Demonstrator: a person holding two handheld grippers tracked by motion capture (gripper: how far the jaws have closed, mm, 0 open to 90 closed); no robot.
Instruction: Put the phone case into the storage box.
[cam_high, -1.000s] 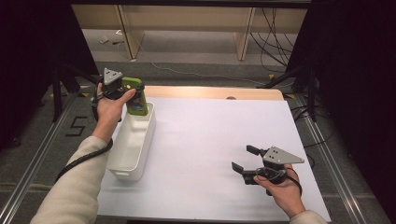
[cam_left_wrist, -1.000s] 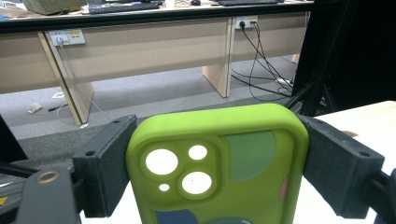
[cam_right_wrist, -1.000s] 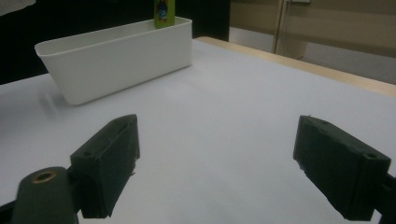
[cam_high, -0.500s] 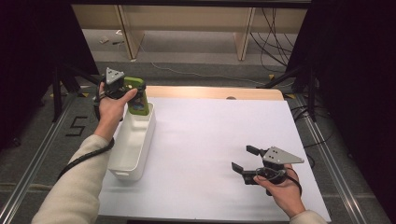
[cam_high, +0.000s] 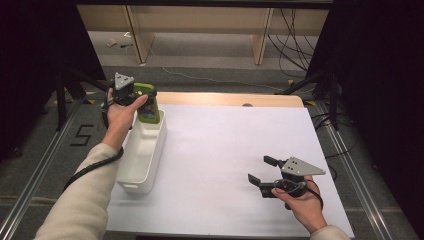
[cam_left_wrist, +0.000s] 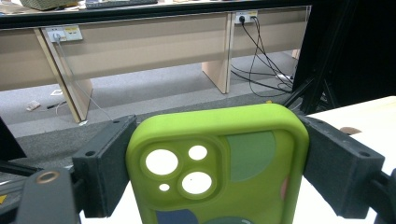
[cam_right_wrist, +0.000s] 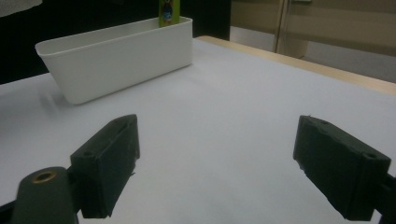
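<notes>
High view: one green phone case (cam_high: 148, 106), one white bin (cam_high: 141, 157).

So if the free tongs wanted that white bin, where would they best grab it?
Probably the near short end wall of the white bin, coming from above with one jaw inside and one outside. The walls are thin and upright and the top is open, so the rim suits a pinch. The far end is taken: the left tongs hold a green phone case upright there. The right tongs stand open.

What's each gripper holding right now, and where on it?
Left gripper clamps the green phone case across its side edges, near the camera end. Right gripper: nothing.
</notes>
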